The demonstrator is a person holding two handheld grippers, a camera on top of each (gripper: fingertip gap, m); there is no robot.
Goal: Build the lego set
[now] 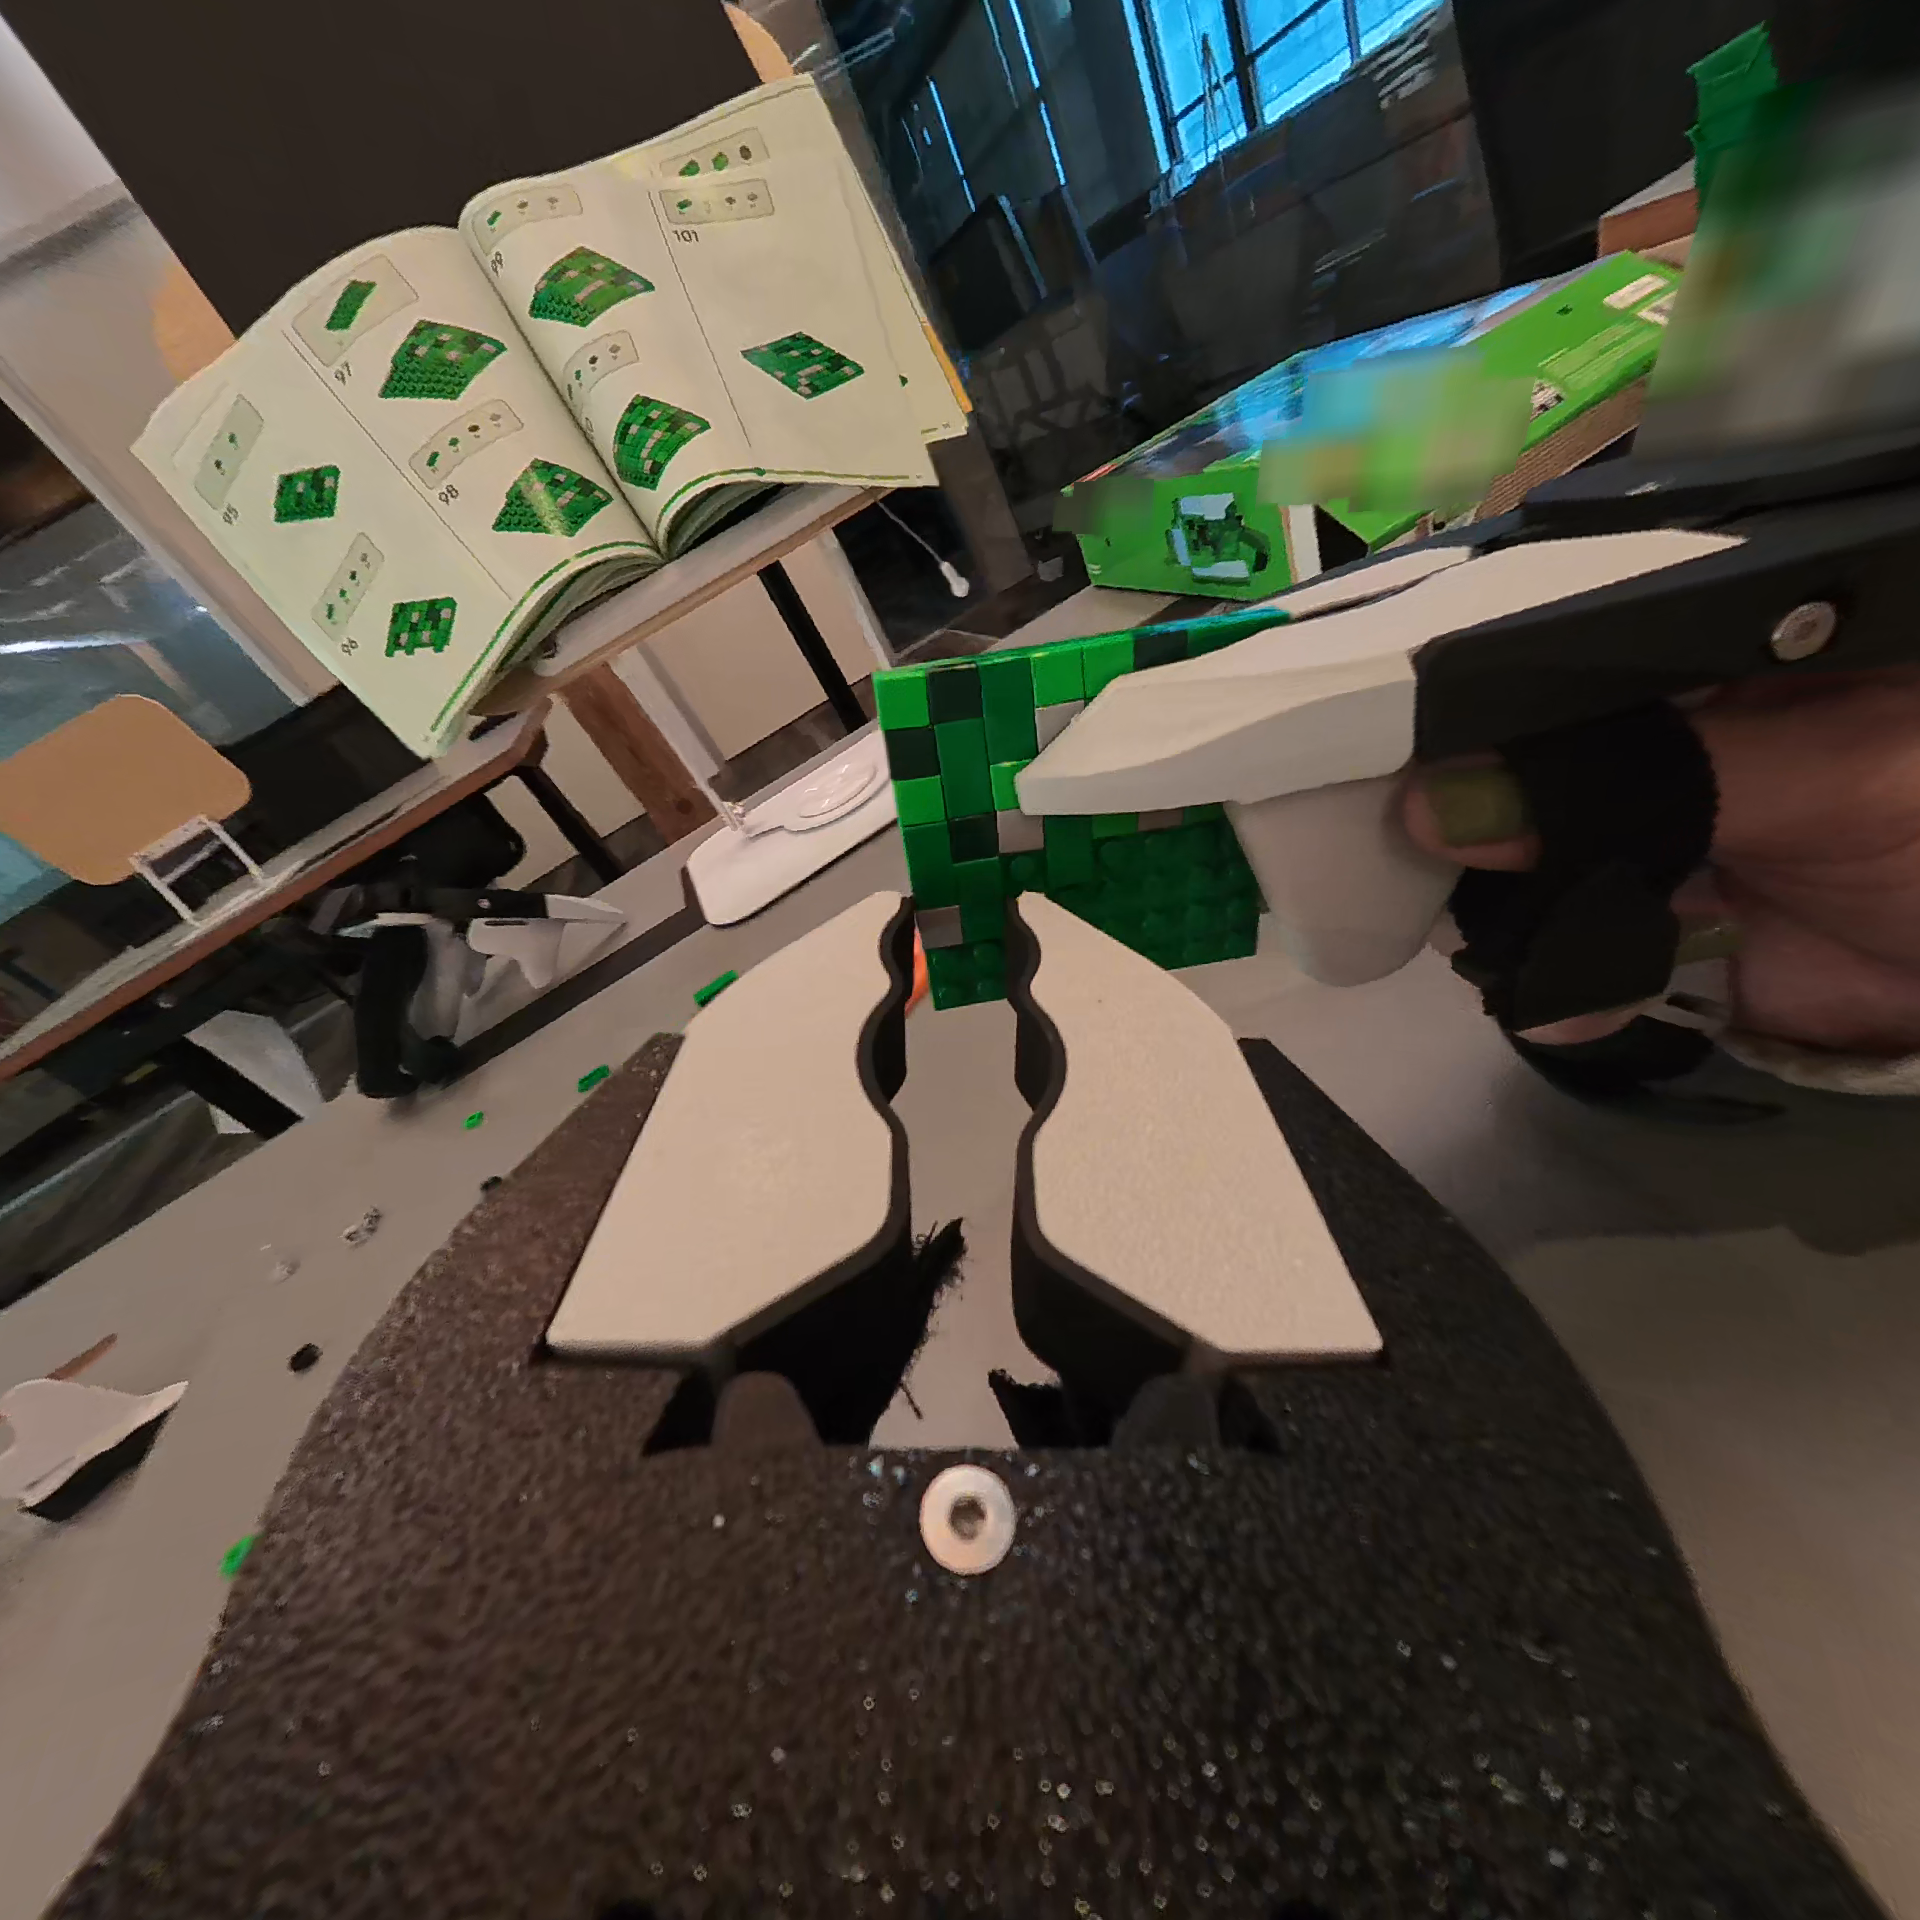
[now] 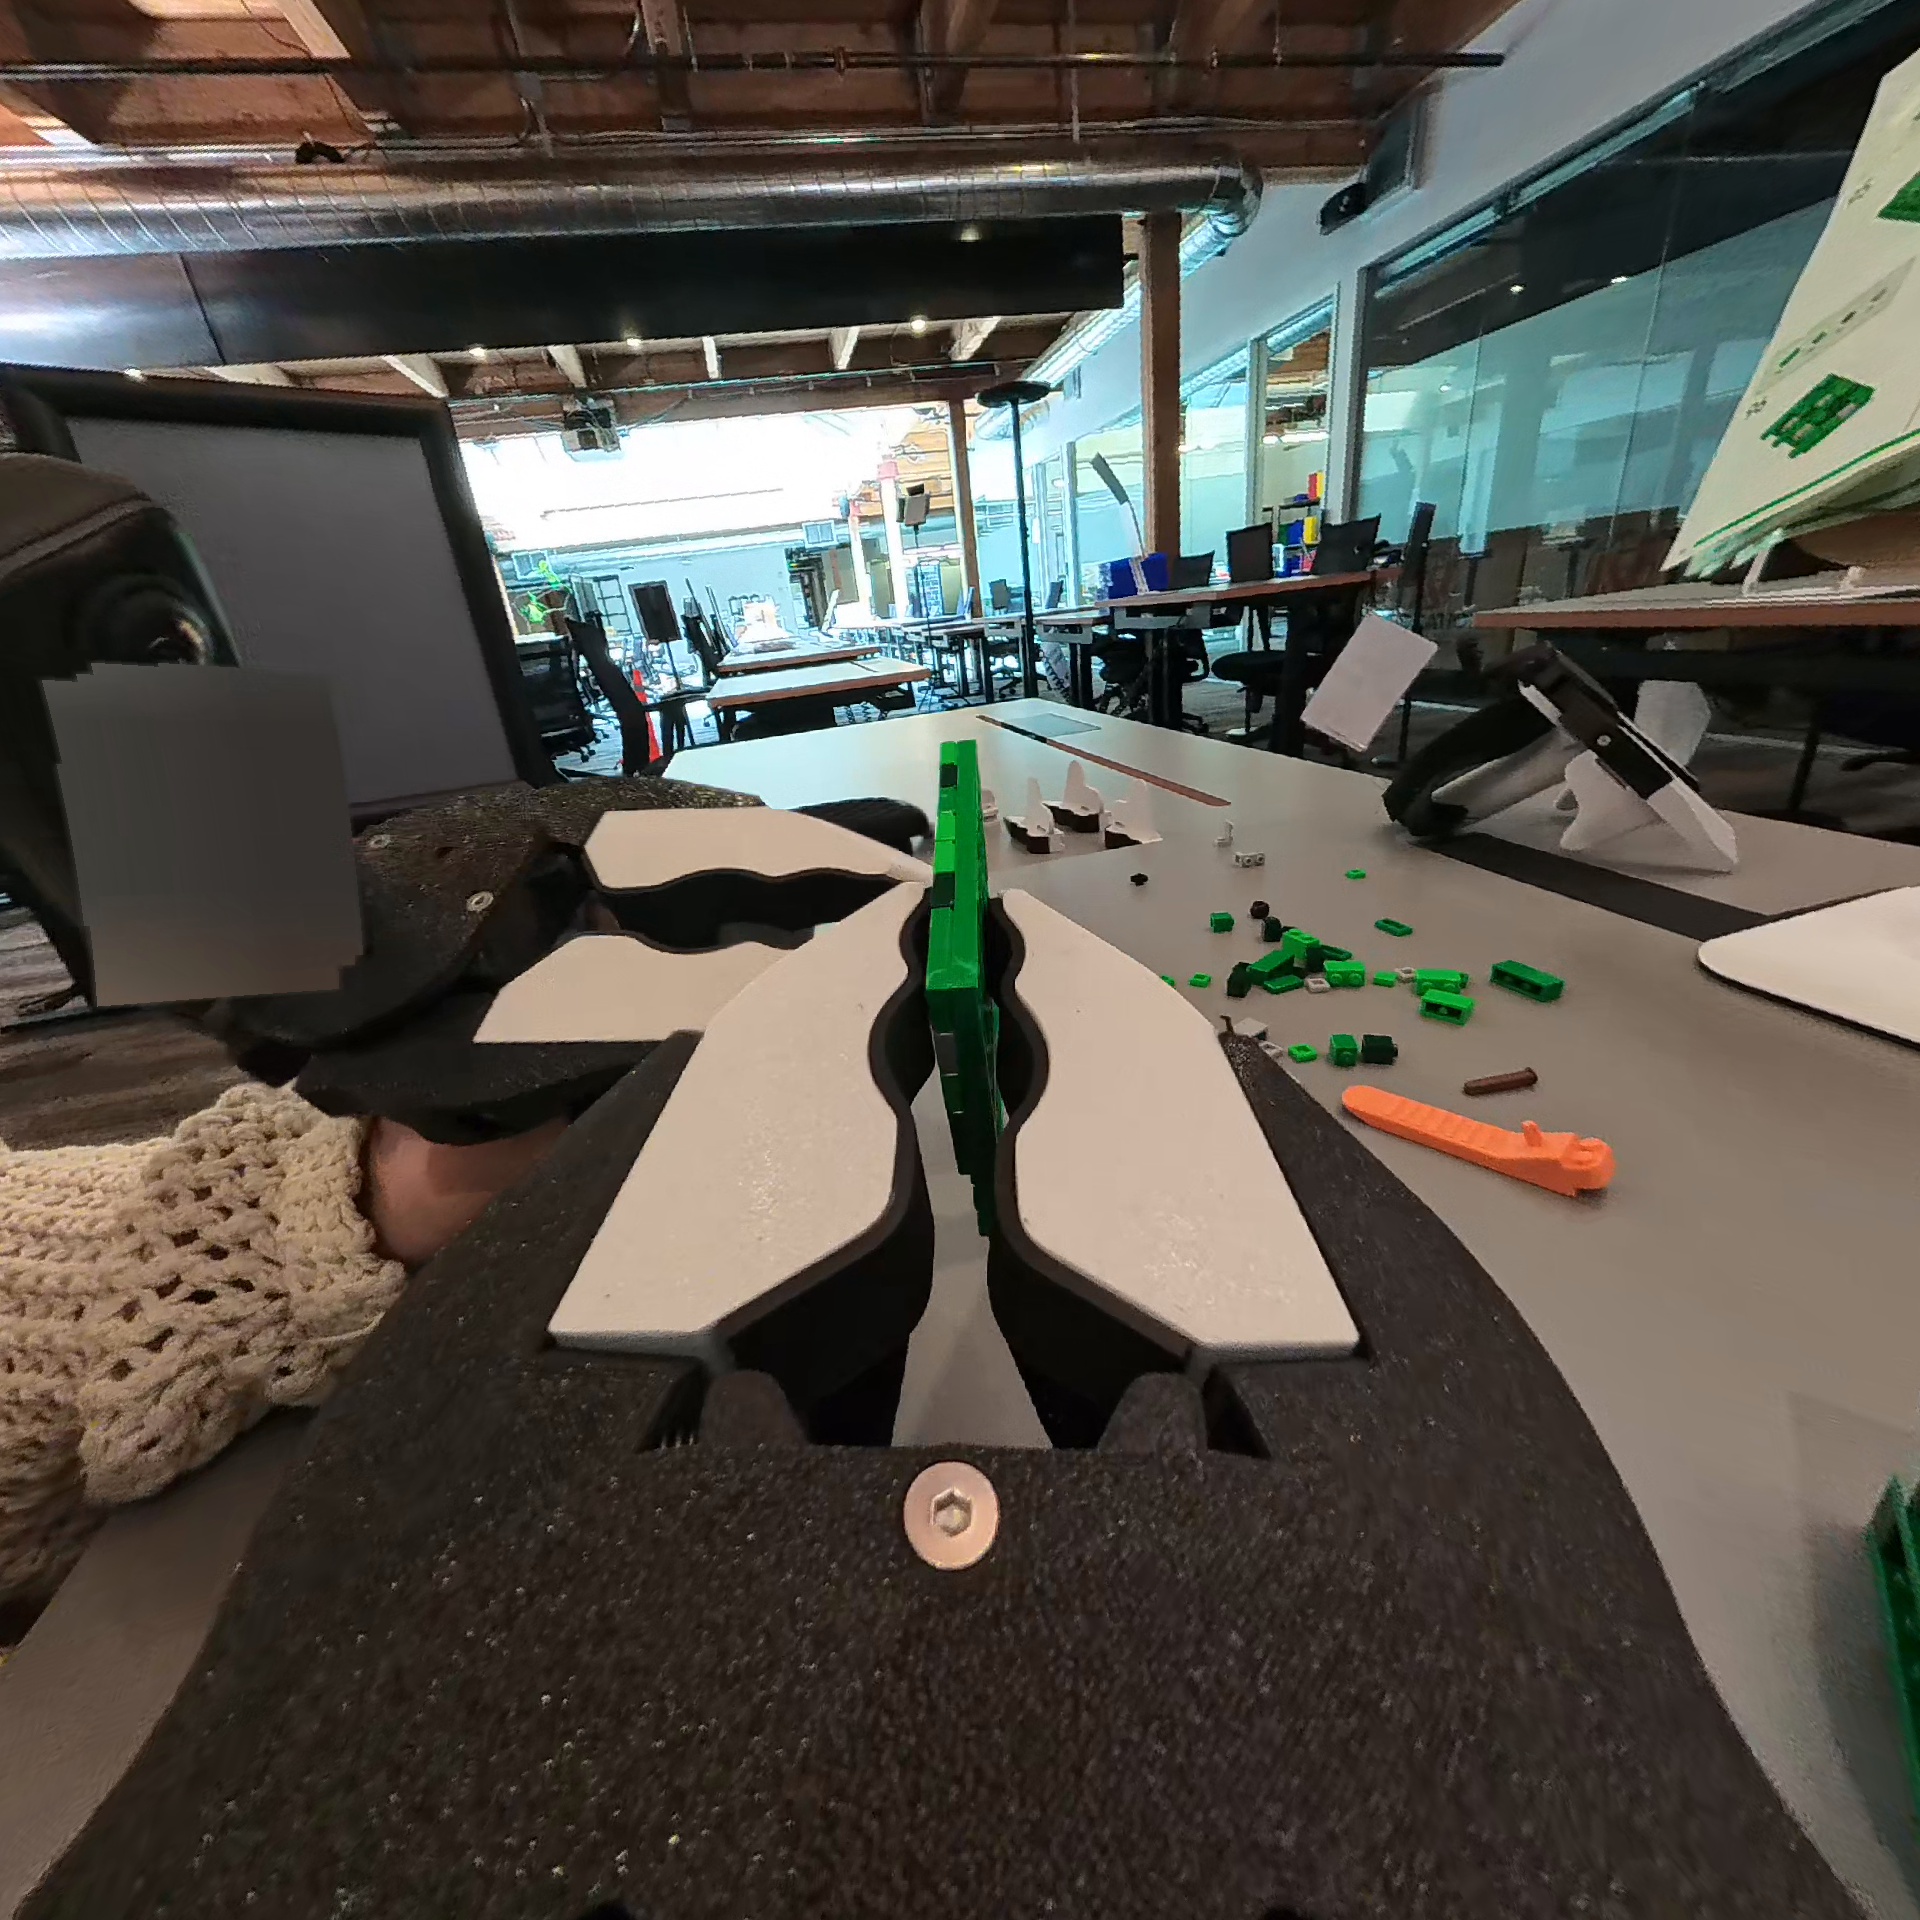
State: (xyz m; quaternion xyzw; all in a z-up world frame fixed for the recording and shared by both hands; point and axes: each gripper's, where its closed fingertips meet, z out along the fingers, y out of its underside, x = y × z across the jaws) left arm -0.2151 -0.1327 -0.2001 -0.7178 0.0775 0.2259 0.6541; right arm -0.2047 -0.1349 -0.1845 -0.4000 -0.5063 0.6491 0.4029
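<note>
- The green lego panel (image 1: 997,821) stands on edge above the grey table (image 1: 644,1101), held by both tools at once.
- The left gripper (image 1: 961,940) has its two white fingers drawn in close on the panel's lower corner; the corner sits in the narrow slot between their tips.
- The right gripper (image 2: 961,997) is likewise nearly closed, its fingers pressed on either face of the panel, which runs edge-on between them.
- In the left wrist view the right gripper (image 1: 1039,800) comes in from the panel's right, crossing its face, with a gloved hand (image 1: 1621,883) behind it.
- The panel is a flat square of small tiles in light, mid and dark green with a few grey ones; studs show on its lower right part.
- Only the left wrist view shows that face, plus the open instruction book (image 1: 540,416) on a stand beyond the panel and a green box (image 1: 1351,468) to the panel's right.
- Only the right wrist view shows, right of the panel, an orange brick separator (image 2: 1475,1138) and beyond it loose green bricks (image 2: 1340,977).
</note>
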